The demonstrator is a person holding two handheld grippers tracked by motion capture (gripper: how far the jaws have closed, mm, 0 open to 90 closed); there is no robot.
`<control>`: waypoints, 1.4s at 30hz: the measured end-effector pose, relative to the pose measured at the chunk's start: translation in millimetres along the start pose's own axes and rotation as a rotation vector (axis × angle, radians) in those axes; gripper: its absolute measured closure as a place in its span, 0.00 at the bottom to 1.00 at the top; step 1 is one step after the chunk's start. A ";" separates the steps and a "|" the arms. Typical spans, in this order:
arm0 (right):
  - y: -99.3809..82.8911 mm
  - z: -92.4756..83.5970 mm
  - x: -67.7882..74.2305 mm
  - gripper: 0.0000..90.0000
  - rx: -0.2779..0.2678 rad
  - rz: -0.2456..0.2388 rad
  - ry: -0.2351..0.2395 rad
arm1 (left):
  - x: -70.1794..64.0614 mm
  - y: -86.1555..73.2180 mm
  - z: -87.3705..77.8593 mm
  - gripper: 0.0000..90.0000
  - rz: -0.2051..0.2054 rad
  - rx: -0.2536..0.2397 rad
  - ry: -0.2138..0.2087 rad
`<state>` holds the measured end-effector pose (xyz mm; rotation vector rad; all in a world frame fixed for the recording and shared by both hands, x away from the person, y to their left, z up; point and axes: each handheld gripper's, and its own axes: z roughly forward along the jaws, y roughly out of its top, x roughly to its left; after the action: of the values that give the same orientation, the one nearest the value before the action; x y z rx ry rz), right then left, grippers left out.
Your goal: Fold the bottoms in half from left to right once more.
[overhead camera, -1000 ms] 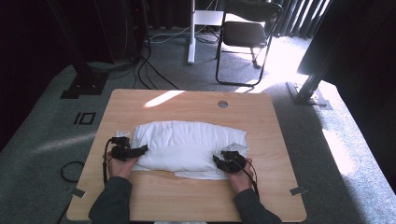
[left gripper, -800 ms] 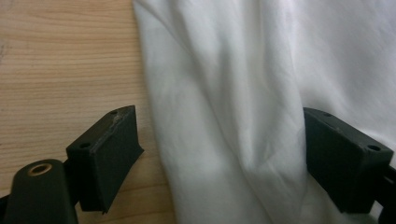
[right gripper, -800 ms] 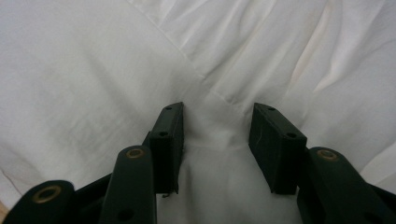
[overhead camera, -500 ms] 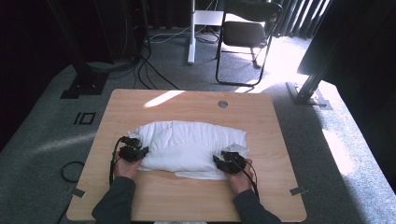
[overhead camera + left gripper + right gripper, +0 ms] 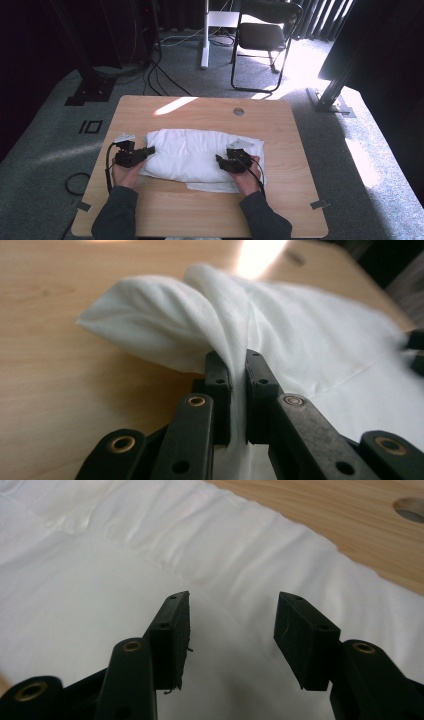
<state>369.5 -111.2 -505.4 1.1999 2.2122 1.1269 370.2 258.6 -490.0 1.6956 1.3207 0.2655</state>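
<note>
One worktop (image 5: 165, 215) of pale wood carries everything, and across its middle lies a white cloth (image 5: 192, 152), folded and bunched into a long soft bundle, with a flatter layer sticking out along its near edge. The cloth stretches from the left gripper (image 5: 148, 150) across to the right gripper (image 5: 218, 159), so each gripper sits at one end of it. In the left gripper view the cloth's end rises in a gathered fold straight ahead of the gripper and runs down between its jaws, which have just been closing and now stand clamped on the fabric with only the thin layer between the pads; bare wood shows to the left of that gripper. In the right gripper view the right gripper (image 5: 232, 630) hangs over the cloth with its jaws apart, having just opened a little wider, and nothing sits between the pads; white fabric spreads below and ahead of it. Beyond that gripper, past the cloth's far edge, a round hole (image 5: 411, 509) marks the wood.
</note>
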 end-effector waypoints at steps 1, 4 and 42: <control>3.0 7.1 3.0 0.52 0.009 -0.003 0.012 | -1.2 2.4 -2.2 0.94 -0.004 -0.010 -0.012; 5.4 30.0 12.7 0.52 0.062 -0.031 0.016 | -6.6 11.3 -9.8 0.94 0.009 -0.044 -0.050; -40.6 28.4 -0.1 0.45 0.094 -0.005 -0.009 | -125.6 57.5 32.5 0.95 0.264 -0.029 -0.276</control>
<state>366.7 -110.7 -554.8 1.2331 2.2831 1.0240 378.8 136.2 -418.9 1.8089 0.8889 0.1925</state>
